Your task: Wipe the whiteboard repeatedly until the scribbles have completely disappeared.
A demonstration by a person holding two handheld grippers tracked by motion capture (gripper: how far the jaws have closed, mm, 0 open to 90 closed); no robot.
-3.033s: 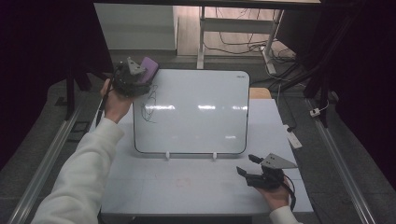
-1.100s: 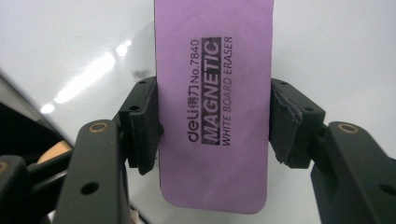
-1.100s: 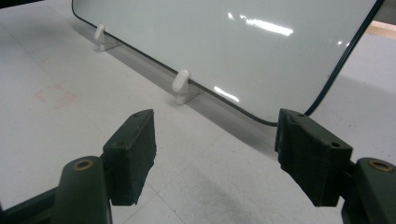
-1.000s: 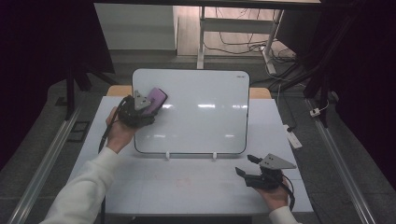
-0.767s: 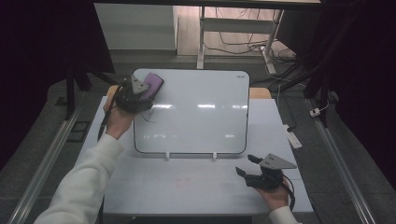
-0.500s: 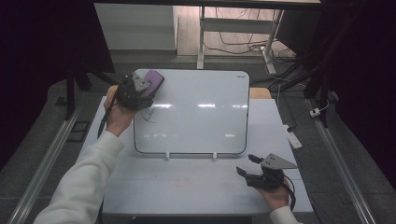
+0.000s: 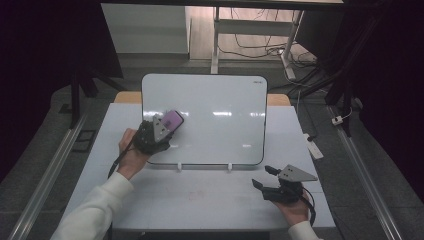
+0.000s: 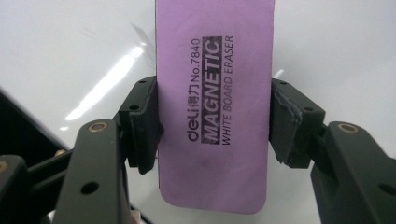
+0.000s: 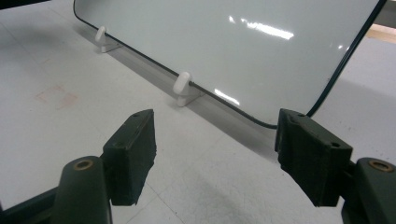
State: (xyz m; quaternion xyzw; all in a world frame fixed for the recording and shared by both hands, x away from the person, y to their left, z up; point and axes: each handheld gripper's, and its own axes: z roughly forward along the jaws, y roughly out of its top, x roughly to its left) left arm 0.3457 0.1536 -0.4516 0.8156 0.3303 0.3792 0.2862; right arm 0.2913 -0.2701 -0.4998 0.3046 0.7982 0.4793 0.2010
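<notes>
Between the left tongs (image 8: pixel 212 126), a purple whiteboard eraser (image 8: pixel 215 107) sits clamped, long axis running fwd along the jaws, flat vs the whiteboard (image 7: pixel 220 107); right tongs (image 7: pixel 265 177) released, empty, well apart.

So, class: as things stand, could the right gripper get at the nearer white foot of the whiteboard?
Probably yes. The right gripper is open and holds nothing, and bare table lies between its jaws and the white foot propping the whiteboard; nothing blocks the way.
</notes>
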